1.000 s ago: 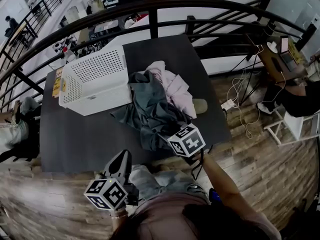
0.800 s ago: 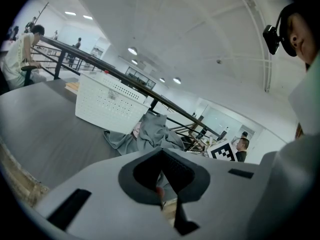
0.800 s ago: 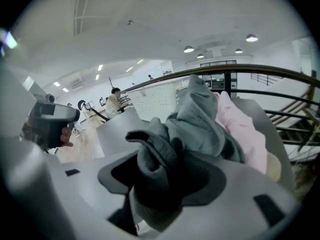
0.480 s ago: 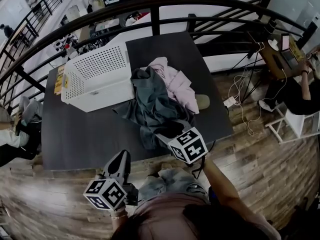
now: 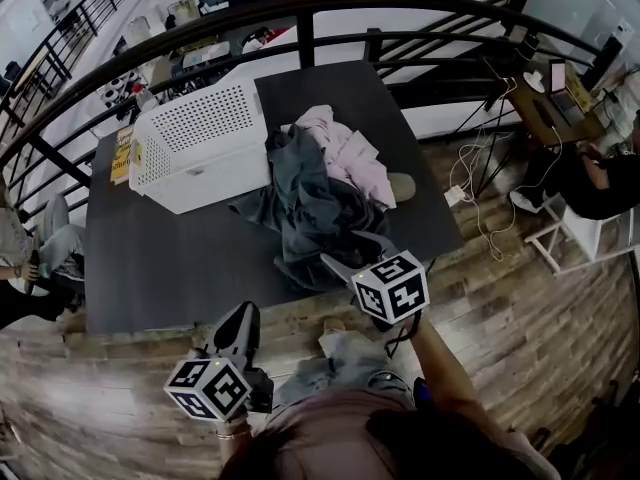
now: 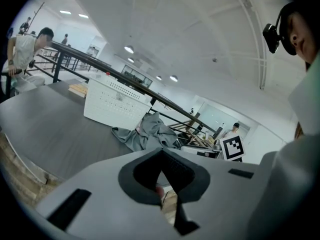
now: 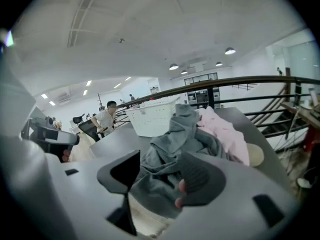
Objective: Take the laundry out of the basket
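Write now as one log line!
basket: tipped | laundry: on table | right gripper: just opening, grey garment between jaws, loose | left gripper: shut

Basket [image 5: 200,143] on table [image 5: 170,263] left, laundry [image 5: 320,198] touching its right

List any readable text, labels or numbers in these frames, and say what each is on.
Nothing can be quoted: no text is legible in any view.
Left marker cube and right marker cube: black-and-white square patterns only, no words.
Yellow item on the table beside the basket: dark print, too small and blurred to read.
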`<state>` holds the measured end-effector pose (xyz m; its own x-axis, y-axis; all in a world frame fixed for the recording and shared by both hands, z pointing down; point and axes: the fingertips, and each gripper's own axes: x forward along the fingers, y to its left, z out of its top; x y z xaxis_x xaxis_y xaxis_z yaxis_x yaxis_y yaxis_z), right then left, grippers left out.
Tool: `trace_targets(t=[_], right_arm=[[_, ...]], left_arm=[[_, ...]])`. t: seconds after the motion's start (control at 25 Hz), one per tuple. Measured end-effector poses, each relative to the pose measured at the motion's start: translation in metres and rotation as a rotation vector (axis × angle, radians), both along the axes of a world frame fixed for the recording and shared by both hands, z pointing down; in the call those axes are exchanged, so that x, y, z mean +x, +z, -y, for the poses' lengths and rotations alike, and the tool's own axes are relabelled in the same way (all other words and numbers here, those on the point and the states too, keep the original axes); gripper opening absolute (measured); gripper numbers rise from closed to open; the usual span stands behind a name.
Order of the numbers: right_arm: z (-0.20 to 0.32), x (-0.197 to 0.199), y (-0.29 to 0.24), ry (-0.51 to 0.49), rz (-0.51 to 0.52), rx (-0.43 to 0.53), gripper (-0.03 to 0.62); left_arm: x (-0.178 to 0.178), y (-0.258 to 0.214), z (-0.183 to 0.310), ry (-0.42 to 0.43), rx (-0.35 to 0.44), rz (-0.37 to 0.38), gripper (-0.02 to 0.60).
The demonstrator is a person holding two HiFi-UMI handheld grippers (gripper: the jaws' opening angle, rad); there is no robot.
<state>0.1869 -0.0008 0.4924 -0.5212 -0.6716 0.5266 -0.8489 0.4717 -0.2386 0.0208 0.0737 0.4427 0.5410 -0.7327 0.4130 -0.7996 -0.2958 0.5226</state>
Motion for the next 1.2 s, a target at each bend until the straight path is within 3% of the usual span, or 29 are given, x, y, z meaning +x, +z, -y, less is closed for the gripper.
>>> trace_targets(t=[0.52,0.84,1.08,1.2], right_arm=[[-0.071,-0.002,-0.027,0.133,0.025,0.036,0.247],[-0.114,0.004,-0.055,0.214,-0.005,0.097,0.158],[-0.138,0.003,-0.071,0.262,-0.044,0.161,0.028],[-0.147,0.002,-0.083,0.268,-0.046,0.208,0.017]], left_arm=[[-0.017,-0.017,-0.064,0.083,0.035,-0.015,-0.003],[-0.028,-0.017,-0.103,0.098,0.027,-0.038,-0.002],[-0.039,-0.014,-0.125,0.076,0.032,-0.054,-0.003],[-0.045,-0.016,-0.13,0.048,0.043,-0.056,-0.003]])
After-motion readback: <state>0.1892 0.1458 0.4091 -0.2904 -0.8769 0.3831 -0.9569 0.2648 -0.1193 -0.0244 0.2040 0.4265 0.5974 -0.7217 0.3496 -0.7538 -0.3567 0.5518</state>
